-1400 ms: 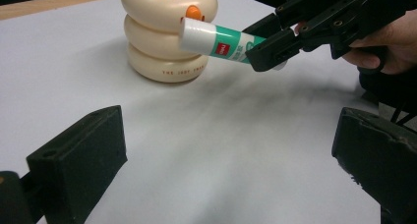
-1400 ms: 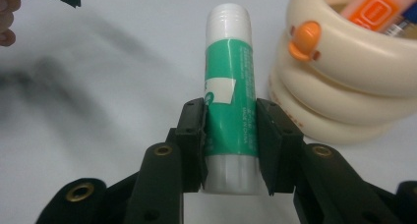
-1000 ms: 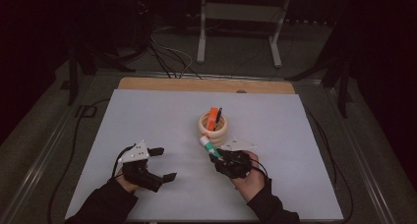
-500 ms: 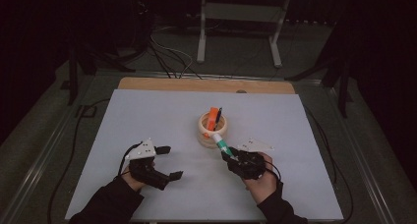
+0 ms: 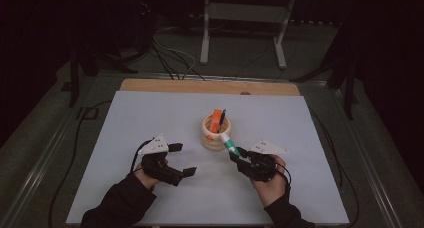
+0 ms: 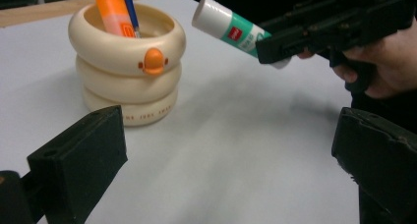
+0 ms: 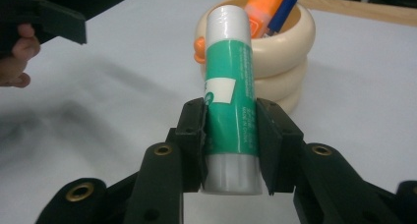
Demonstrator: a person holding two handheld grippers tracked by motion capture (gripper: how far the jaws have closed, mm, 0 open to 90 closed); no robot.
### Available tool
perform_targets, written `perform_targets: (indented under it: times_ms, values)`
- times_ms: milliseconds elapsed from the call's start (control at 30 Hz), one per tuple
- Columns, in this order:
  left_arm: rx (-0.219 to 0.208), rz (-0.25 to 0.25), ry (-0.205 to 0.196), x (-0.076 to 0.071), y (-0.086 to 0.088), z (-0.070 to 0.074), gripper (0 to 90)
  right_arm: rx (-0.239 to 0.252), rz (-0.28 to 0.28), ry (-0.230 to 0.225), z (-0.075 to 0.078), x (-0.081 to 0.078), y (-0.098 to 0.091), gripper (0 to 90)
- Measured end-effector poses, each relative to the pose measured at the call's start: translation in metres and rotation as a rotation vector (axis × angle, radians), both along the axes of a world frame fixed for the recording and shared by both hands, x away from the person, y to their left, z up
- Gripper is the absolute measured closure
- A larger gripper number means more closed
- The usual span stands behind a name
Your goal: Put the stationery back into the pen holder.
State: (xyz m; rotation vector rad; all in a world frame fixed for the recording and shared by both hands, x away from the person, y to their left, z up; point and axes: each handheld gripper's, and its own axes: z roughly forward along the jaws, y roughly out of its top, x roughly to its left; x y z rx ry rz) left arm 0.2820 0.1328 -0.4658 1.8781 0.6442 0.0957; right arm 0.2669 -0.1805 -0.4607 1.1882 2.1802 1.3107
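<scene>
A green-and-white glue stick (image 7: 230, 111) is gripped across its lower body by the jaws of the right gripper (image 5: 239, 158), white cap pointing toward the cream ringed pen holder (image 5: 216, 133), which stands near the middle of the white desk (image 5: 150, 118). An orange highlighter (image 5: 215, 120) and a dark pen (image 5: 222, 119) are already lodged in the holder. The left gripper (image 5: 182, 159) is held just above the desk beside it, its jaws spread wide with nothing between them. Because the stick is clamped low down and tilted, it is judged that a slip or pivot in the jaws could occur, and that the cap could catch on the holder's rim or on the highlighter, so that the light holder is tipped or pushed away. The contact of the pads with the stick's label is given by the right gripper view; the gap between cap and rim, and the orange beak on the holder's front (image 6: 153, 61), are given by the left gripper view; the overall layout is given by the high view.
</scene>
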Motion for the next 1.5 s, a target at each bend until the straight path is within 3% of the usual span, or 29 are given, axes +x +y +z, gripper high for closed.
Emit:
perform_targets:
  times_ms: [167, 333, 500, 700, 800, 900, 1000, 1200, 1333, 1500]
  values:
    - [-0.031, 0.009, 0.001, 0.005, -0.007, 0.004, 0.6, 0.044, 0.018, -0.029, 0.002, 0.000, -0.002, 65.3]
    - [-0.070, 0.012, -0.001, 0.008, -0.012, 0.005, 0.6, 0.109, 0.051, -0.027, 0.003, 0.001, -0.005, 65.4]
    - [-0.083, 0.029, -0.017, 0.010, -0.017, 0.006, 0.6, 0.112, 0.075, -0.037, 0.003, -0.001, -0.003, 65.4]
    - [-0.136, 0.054, 0.015, 0.014, -0.019, 0.007, 0.6, 0.137, 0.111, -0.048, 0.003, -0.003, 0.000, 65.4]
    - [-0.130, 0.059, 0.015, 0.014, -0.021, 0.007, 0.6, 0.164, 0.136, -0.052, 0.004, -0.003, 0.000, 65.4]
    - [-0.150, 0.052, 0.024, 0.015, -0.023, 0.007, 0.6, 0.196, 0.154, -0.054, 0.004, -0.002, -0.001, 65.4]
    - [-0.161, 0.057, 0.023, 0.015, -0.025, 0.008, 0.6, 0.264, 0.178, -0.036, 0.003, 0.000, -0.003, 65.4]
    - [-0.191, 0.068, 0.042, 0.016, -0.025, 0.009, 0.6, 0.438, 0.185, 0.103, -0.003, 0.010, -0.012, 65.4]
    - [-0.206, 0.069, 0.065, 0.017, -0.026, 0.008, 0.6, 0.501, 0.172, 0.166, -0.008, 0.014, -0.015, 65.3]
    - [-0.251, 0.078, 0.124, 0.018, -0.027, 0.009, 0.5, 0.448, 0.199, 0.129, -0.007, 0.010, -0.008, 65.4]
